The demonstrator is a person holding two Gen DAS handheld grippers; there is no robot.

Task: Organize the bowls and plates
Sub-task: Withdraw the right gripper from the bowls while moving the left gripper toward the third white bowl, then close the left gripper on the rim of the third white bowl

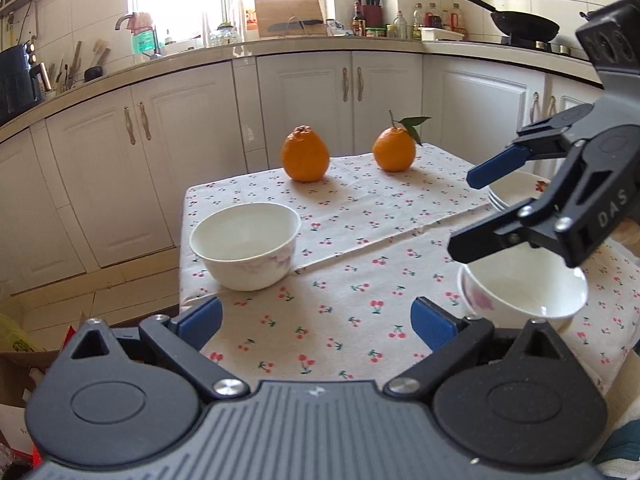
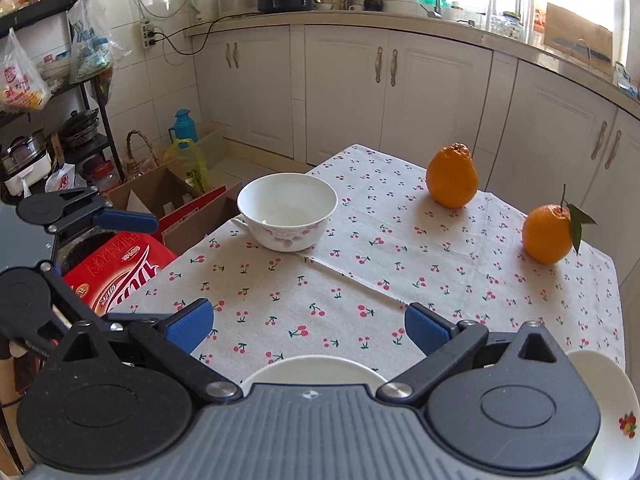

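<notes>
Grippers: left (image 1: 316, 320) and right (image 2: 308, 326) both spread wide, nothing between pads. Bowl (image 2: 287, 210) alone at table (image 1: 360, 320) corner; second bowl (image 1: 524, 292) beside plates (image 1: 504, 196).

Both claws (left (image 1: 316, 322), right (image 2: 308, 326)) gape wide, empty.

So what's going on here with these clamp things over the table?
A person is tidying dishes with hand-held tongs, one in each hand. Right now neither holds anything: the left tongs and the right tongs are both open. The right ones hang just above a bowl near the plates. Another bowl sits alone across the cherry tablecloth, and two oranges sit farther back.
</notes>
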